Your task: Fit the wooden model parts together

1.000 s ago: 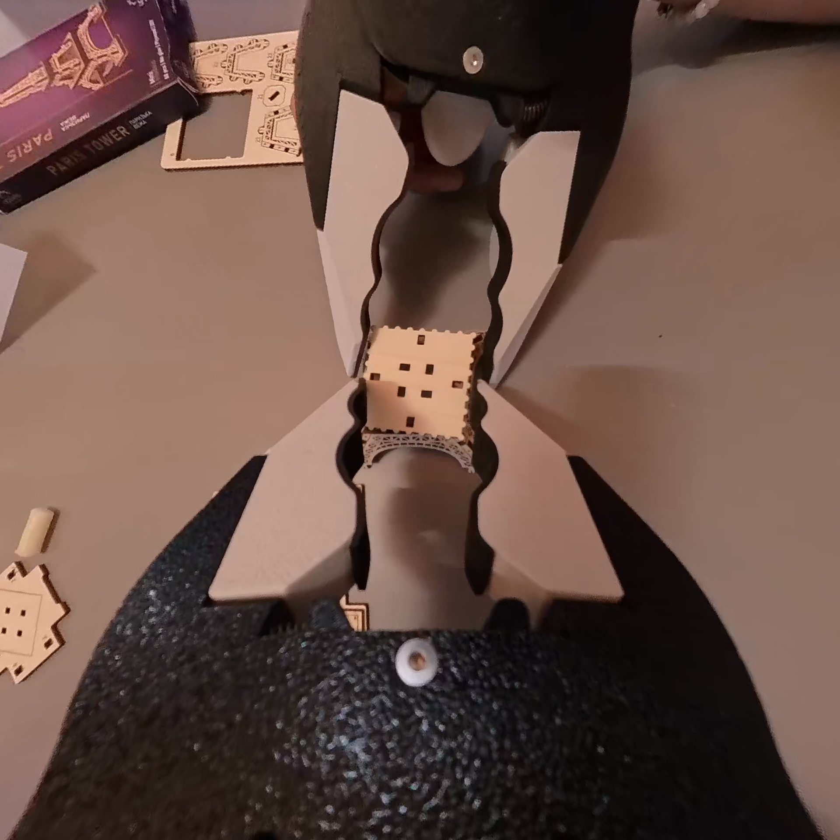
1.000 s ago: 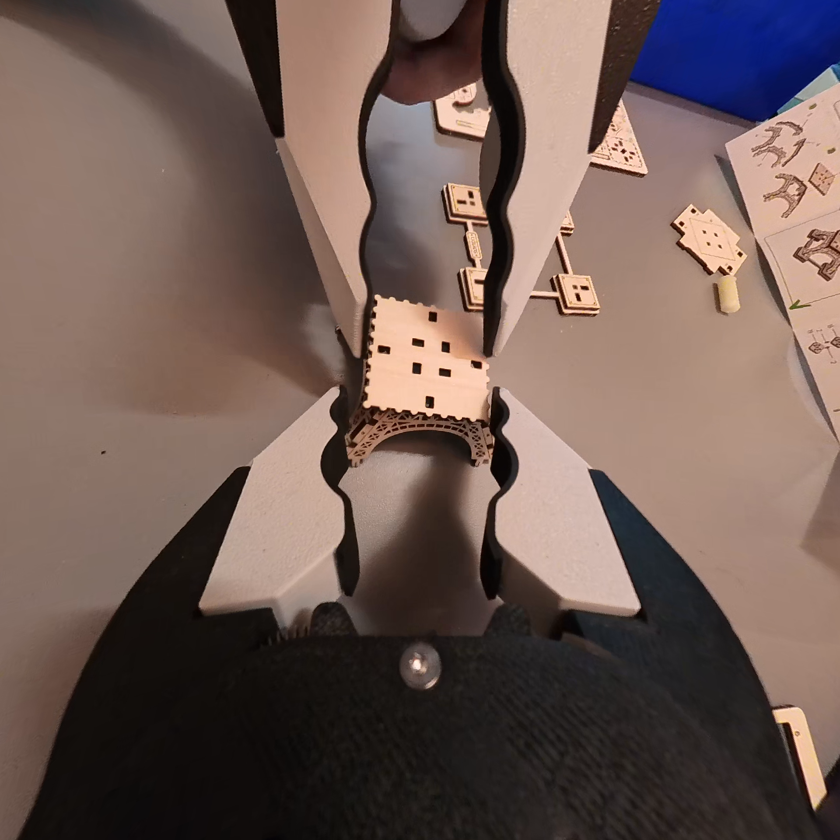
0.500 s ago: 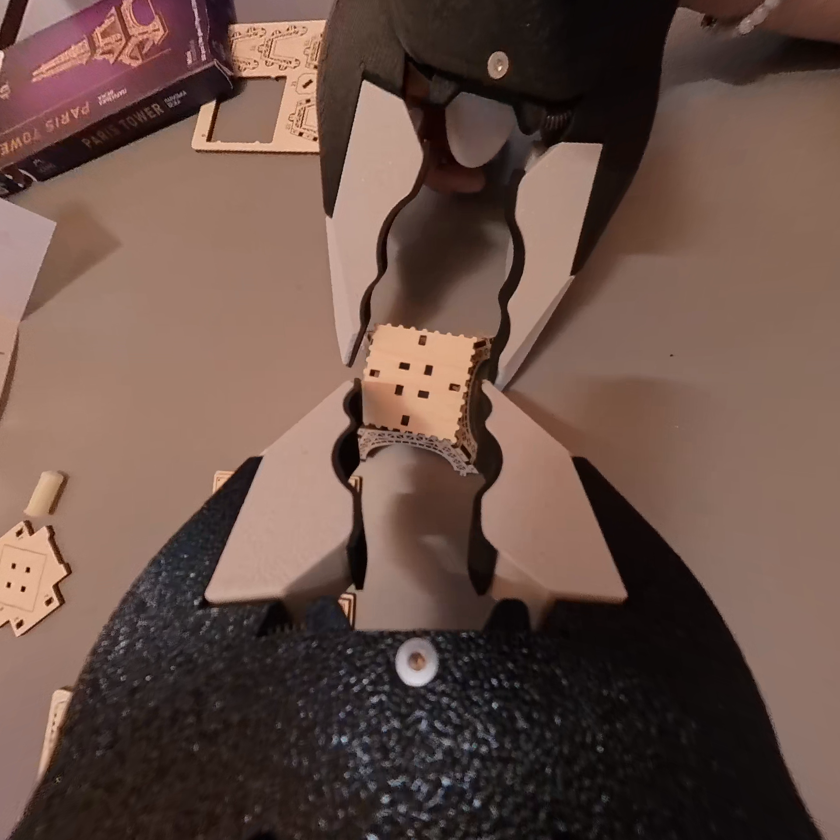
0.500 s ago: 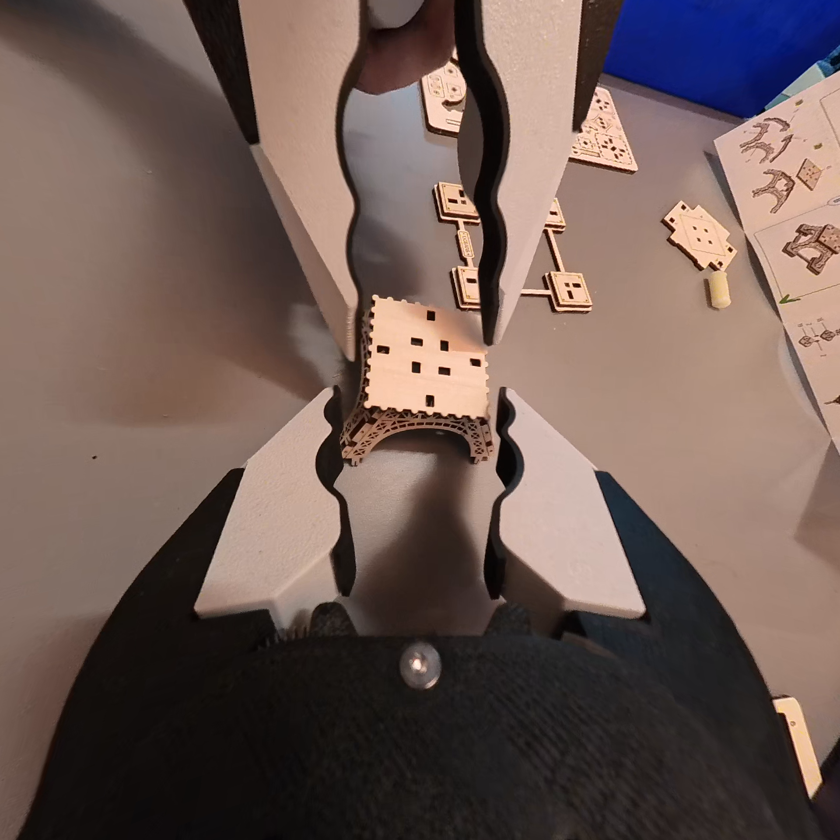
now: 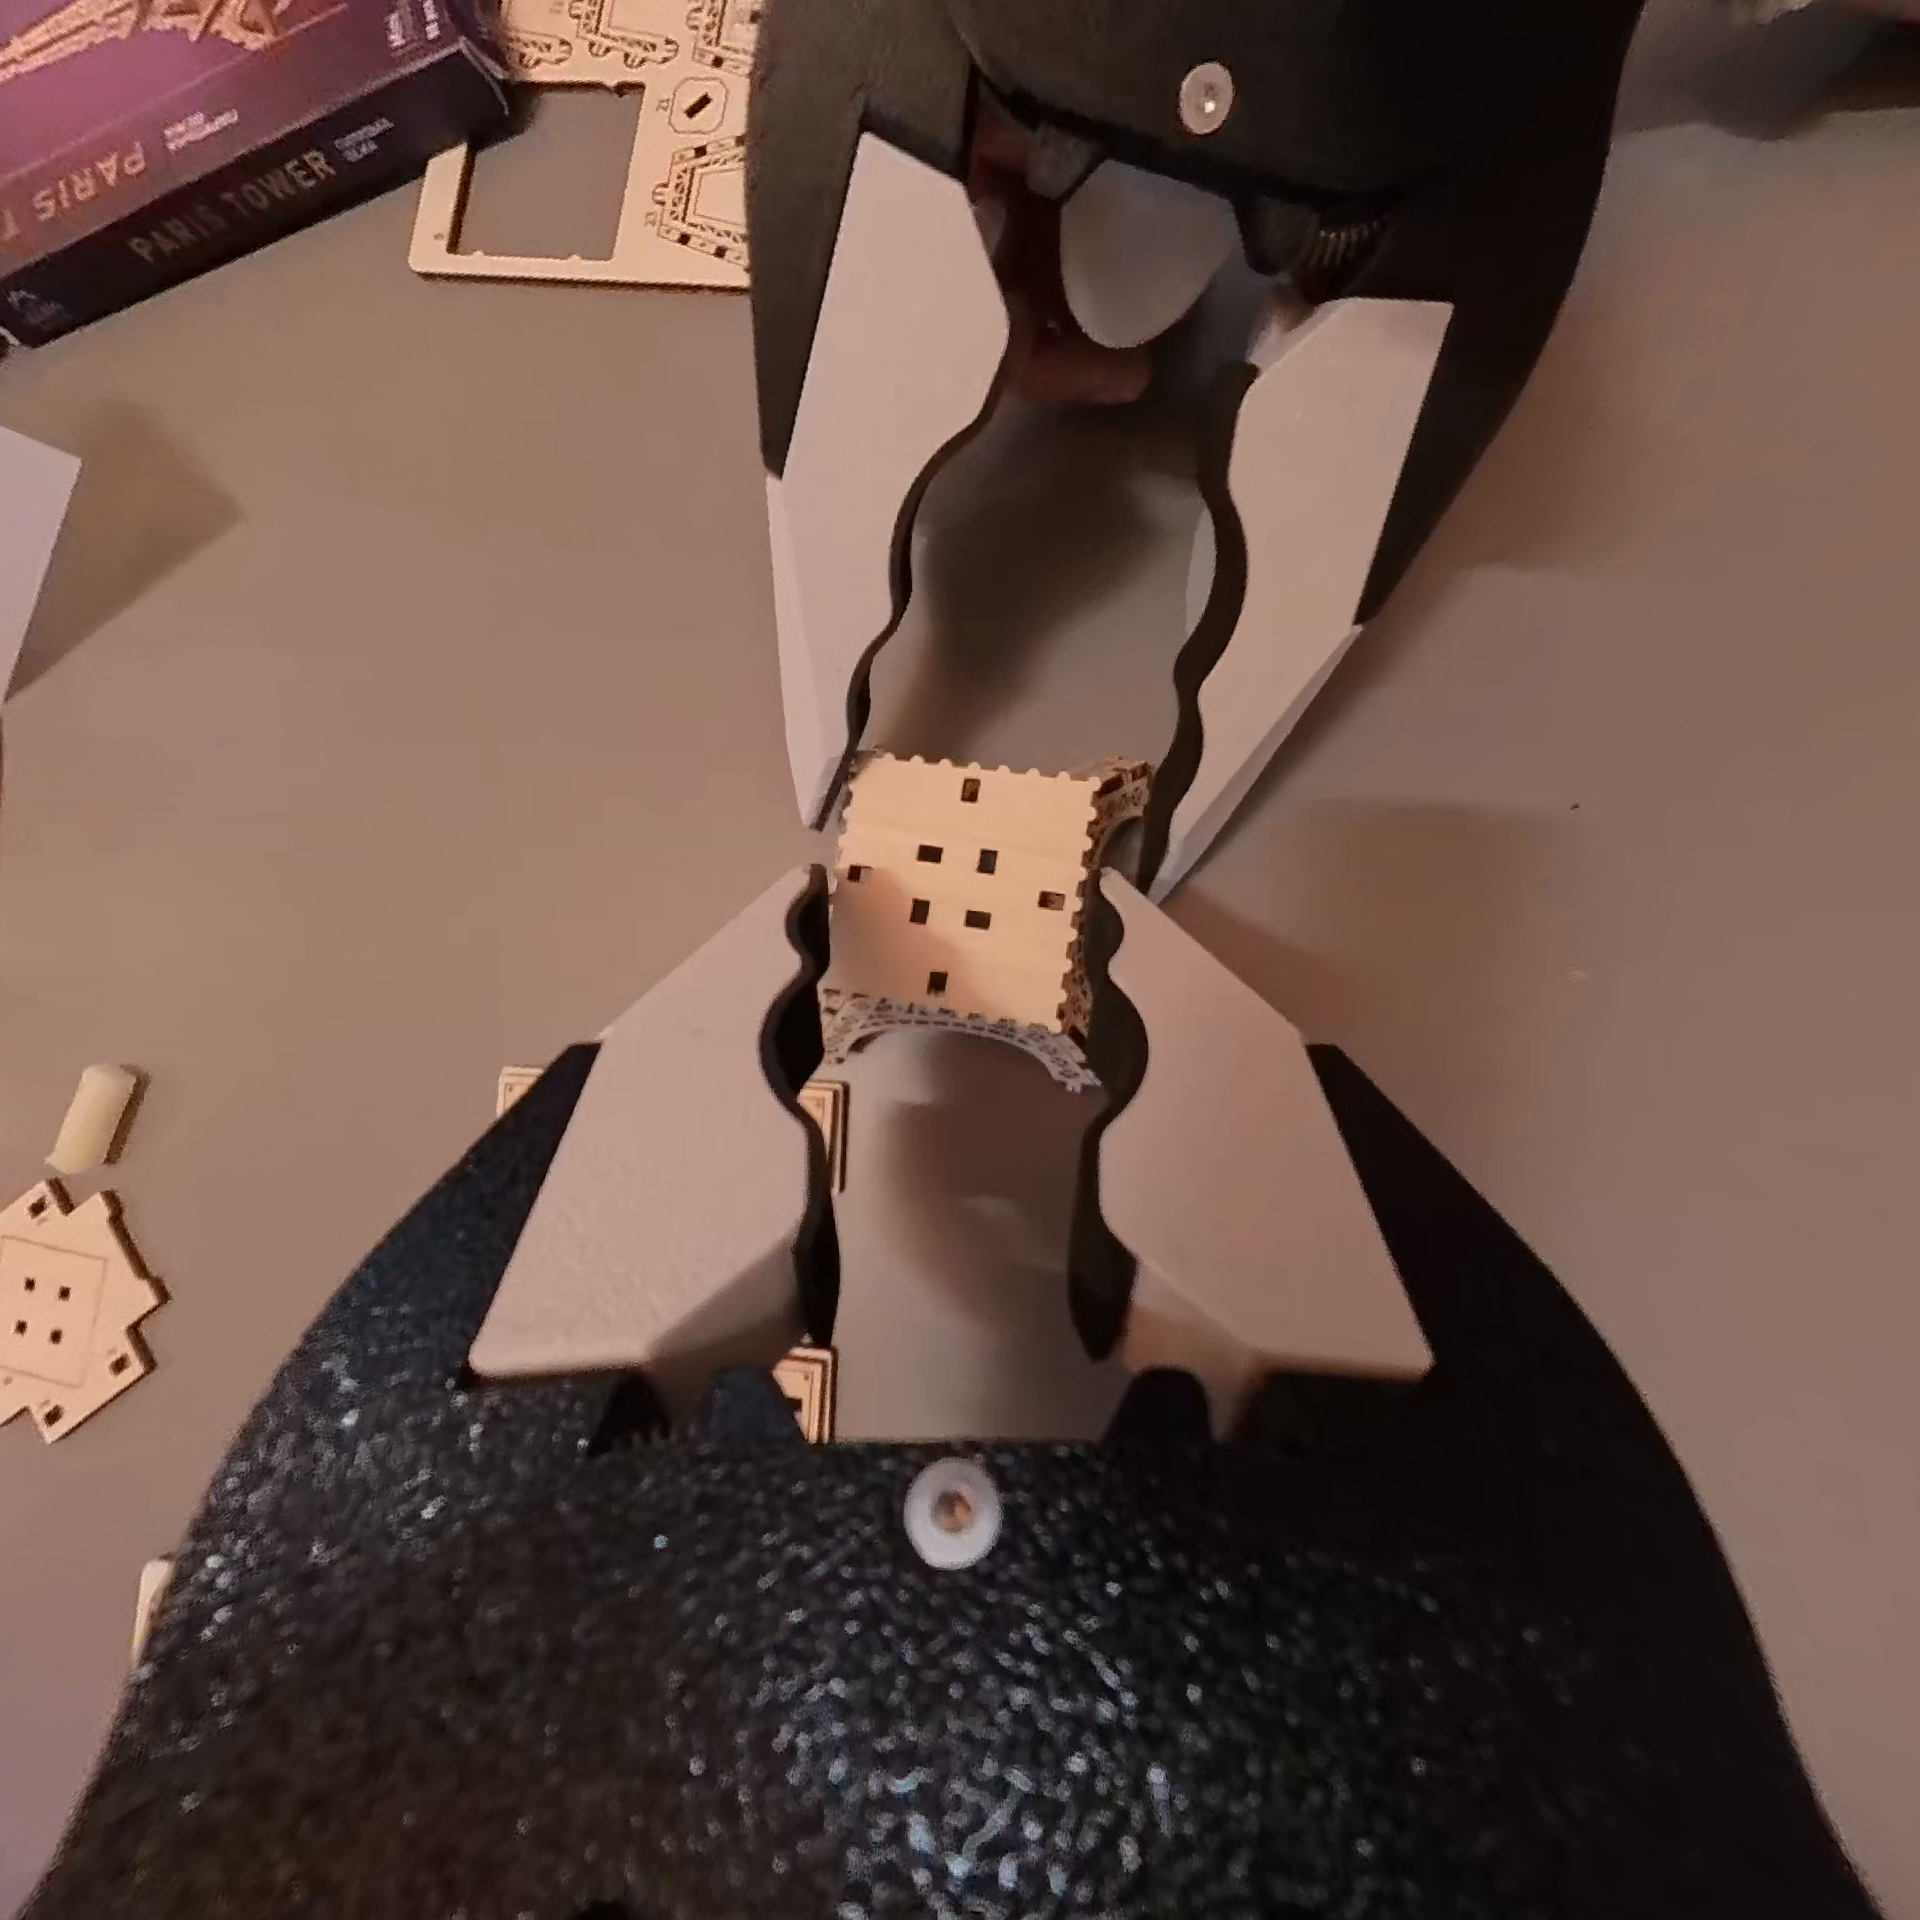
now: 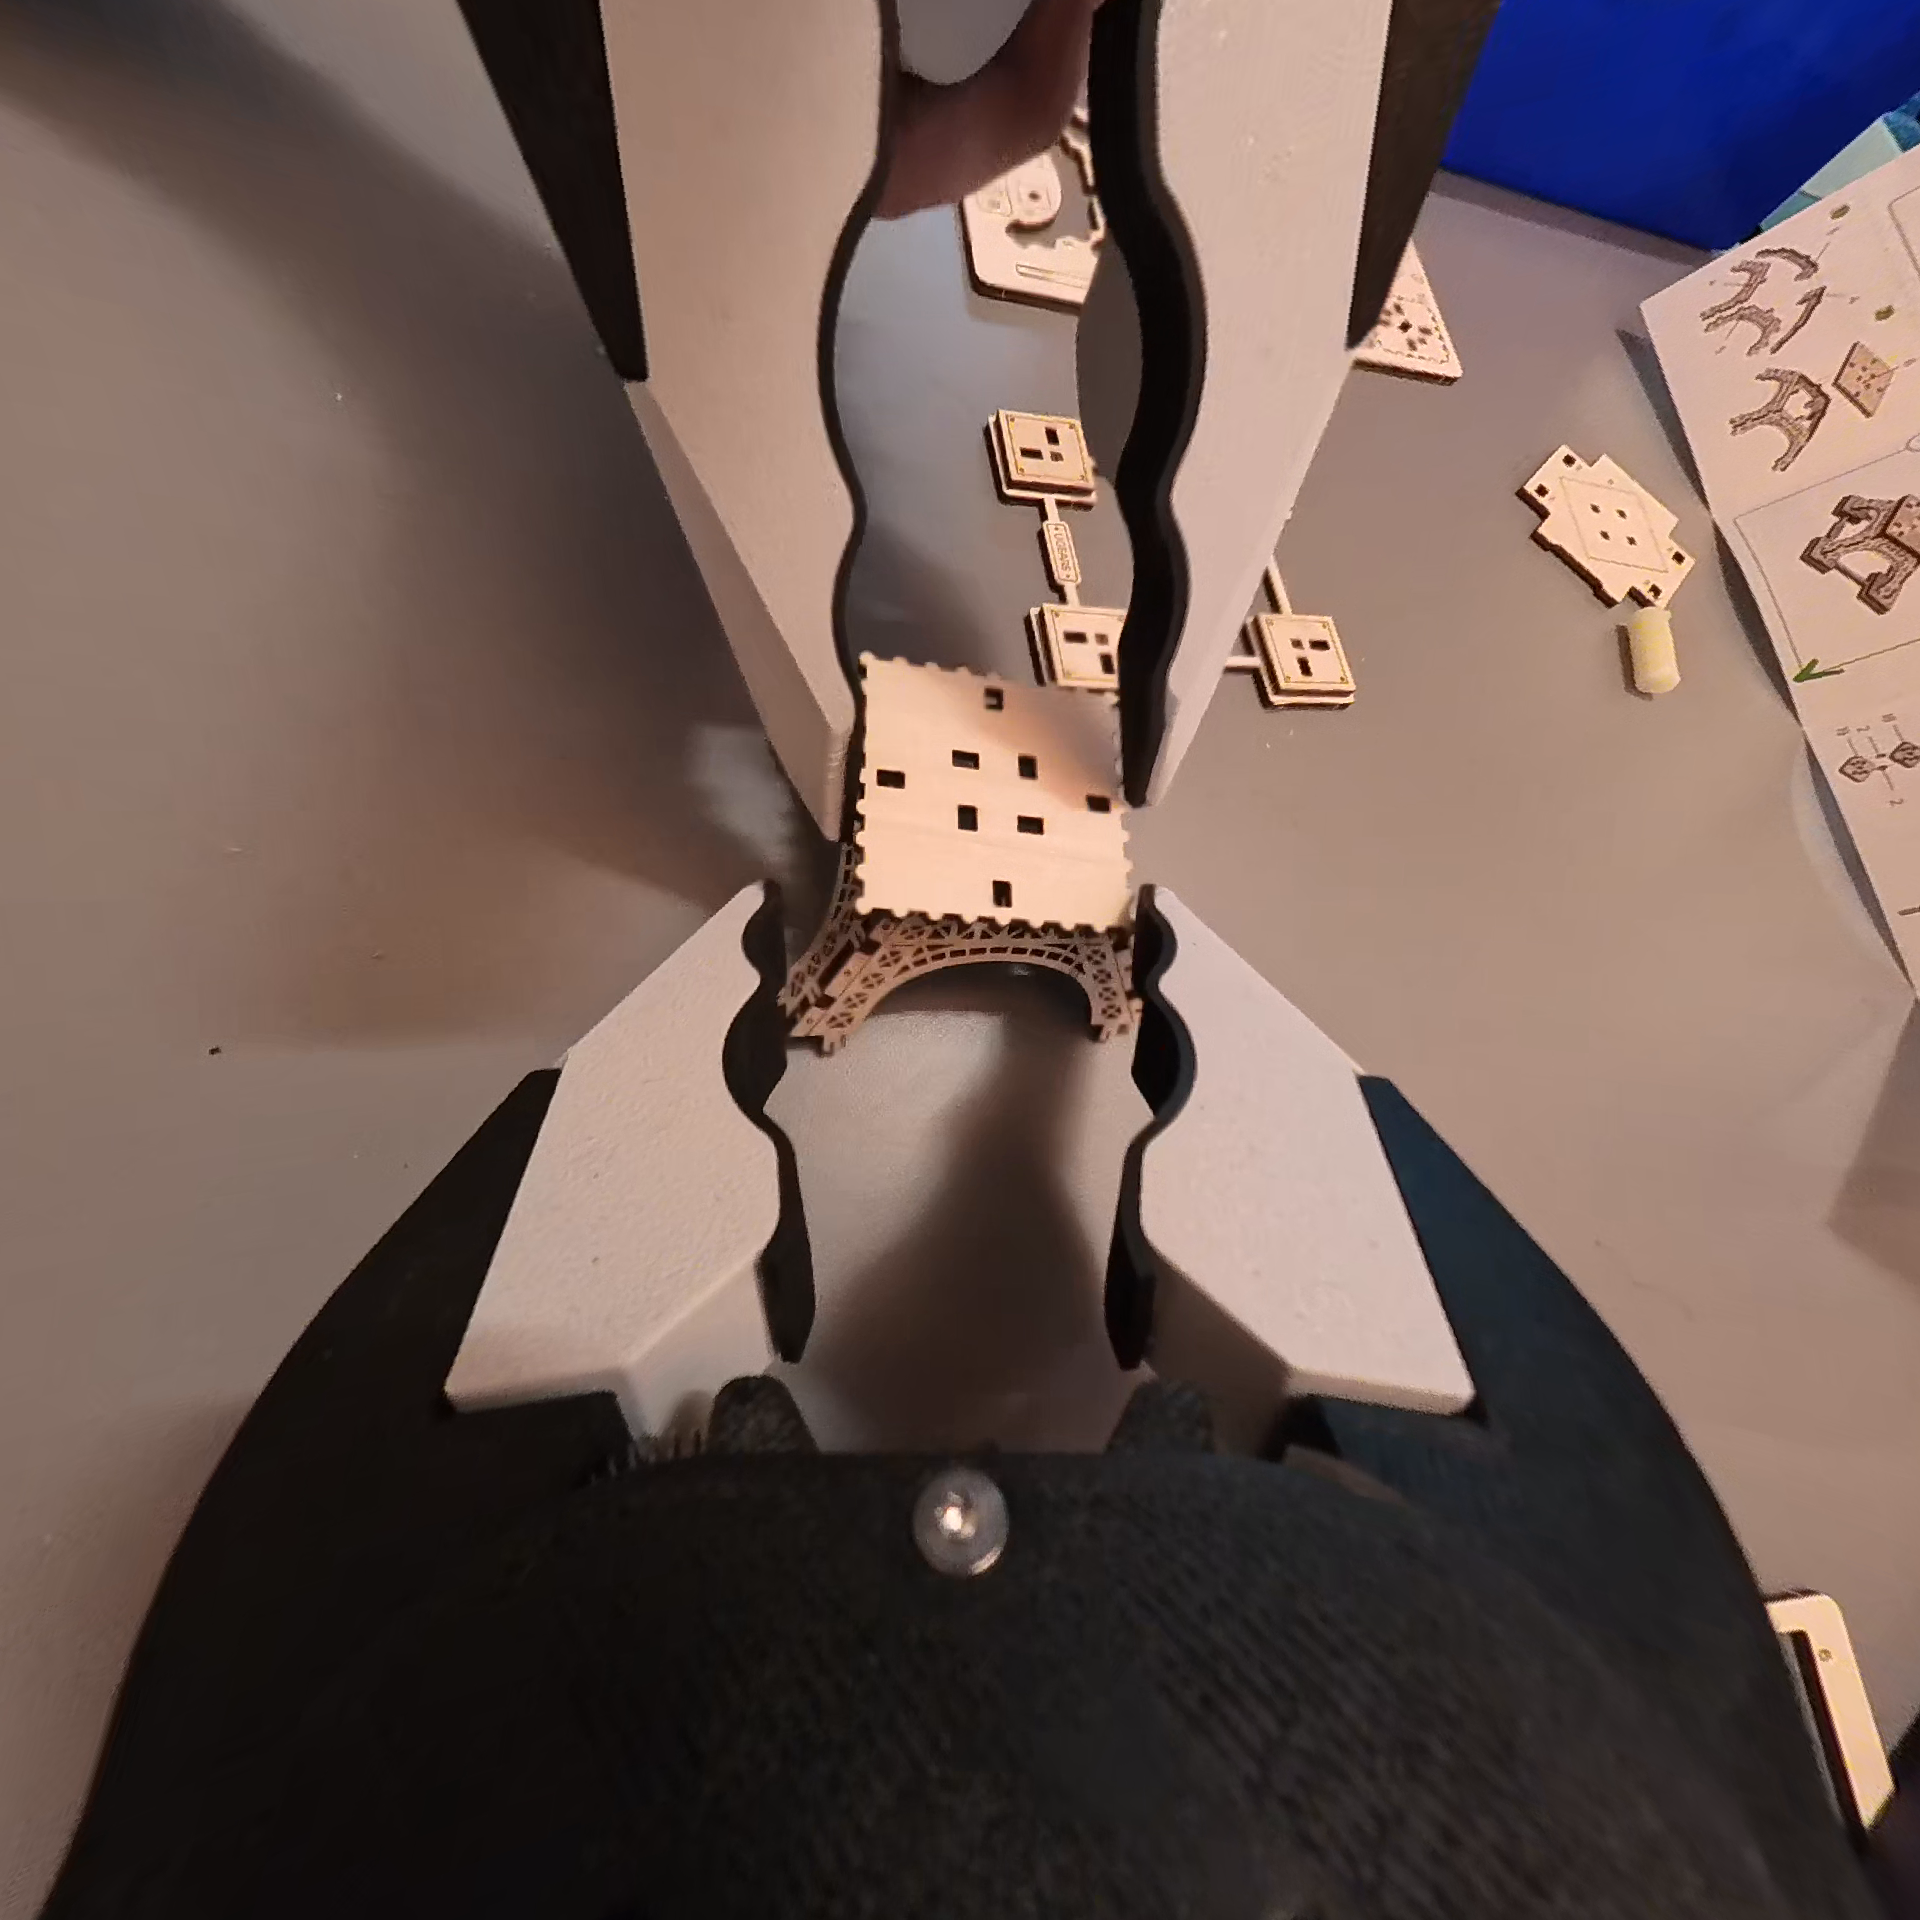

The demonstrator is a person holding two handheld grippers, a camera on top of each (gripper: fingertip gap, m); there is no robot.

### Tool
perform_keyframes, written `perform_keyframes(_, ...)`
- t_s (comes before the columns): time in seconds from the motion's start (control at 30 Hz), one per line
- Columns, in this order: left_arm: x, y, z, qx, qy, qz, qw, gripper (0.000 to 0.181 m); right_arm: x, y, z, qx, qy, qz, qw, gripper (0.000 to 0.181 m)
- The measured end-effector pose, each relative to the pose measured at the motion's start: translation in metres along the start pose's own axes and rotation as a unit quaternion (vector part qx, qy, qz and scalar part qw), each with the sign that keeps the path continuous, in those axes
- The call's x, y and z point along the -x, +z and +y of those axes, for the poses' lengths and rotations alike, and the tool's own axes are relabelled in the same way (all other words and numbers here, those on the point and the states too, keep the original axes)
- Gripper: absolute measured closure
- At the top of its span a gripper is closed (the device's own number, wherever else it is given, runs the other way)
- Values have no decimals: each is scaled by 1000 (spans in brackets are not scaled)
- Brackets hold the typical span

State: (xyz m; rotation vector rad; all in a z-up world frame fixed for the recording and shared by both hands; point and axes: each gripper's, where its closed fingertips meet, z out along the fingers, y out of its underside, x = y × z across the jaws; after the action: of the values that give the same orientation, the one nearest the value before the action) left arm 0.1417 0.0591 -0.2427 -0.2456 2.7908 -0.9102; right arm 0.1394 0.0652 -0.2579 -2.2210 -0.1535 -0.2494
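A small wooden tower base (image 5: 961,914), a flat slotted top plate on lattice arched legs, stands on the grey table between my two grippers, which face each other. My left gripper (image 5: 961,904) is shut on the sides of its top plate. My right gripper (image 6: 956,904) is slightly open, its pads close beside the legs of the tower base (image 6: 992,831) with thin gaps. In the left wrist view the right gripper (image 5: 992,831) reaches in from the top. In the right wrist view the left gripper (image 6: 982,810) does the same.
A purple box (image 5: 208,135) and a punched wooden sheet (image 5: 582,208) lie at the far left. A cross-shaped wooden piece (image 6: 1605,530), a small cream peg (image 6: 1647,649), a frame of square pieces (image 6: 1049,457) and an instruction sheet (image 6: 1818,416) lie on the right. Both grippers' tips are close together, under 4 cm apart. Both grippers' tips are roughly 20 centimetres from the small cream peg (image 6: 1647,649). Seen from the left wrist view (image 5: 101,1117) as well.
My right gripper's jaws have widened a little and let go of the tower base. My left gripper keeps its hold, and the scene has shifted slightly in its view.
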Motion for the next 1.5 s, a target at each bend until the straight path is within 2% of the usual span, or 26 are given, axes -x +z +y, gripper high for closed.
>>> perform_keyframes(0.4,7,-10,1,-13,-4,-17,1000,133,-3,1,1,3,8,8,1000,116)
perform_keyframes(0.57,4,-11,-1,-14,-1,-3,1000,144,-4,1,1,4,11,10,1000,113)
perform_keyframes(0.7,3,-7,3,-3,-1,4,1000,143,-3,1,1,4,10,7,1000,115)
perform_keyframes(0.97,2,-6,1,-23,-20,20,999,142,-4,1,1,4,12,9,1000,113)
perform_keyframes(1.07,0,-16,-7,-60,-33,38,997,144,-4,0,1,4,11,9,1000,114)
perform_keyframes(1.17,8,-27,-15,-95,-47,31,994,158,-4,0,1,4,11,10,1000,113)
perform_keyframes(1.27,7,-28,-13,-86,-25,32,995,177,-4,0,1,4,11,10,1000,113)
perform_keyframes(1.4,3,-19,-4,-44,22,31,998,181,-3,0,1,3,8,10,1000,115)
perform_keyframes(1.5,6,-13,0,-33,25,24,999,181,-3,0,1,4,9,8,1000,115)
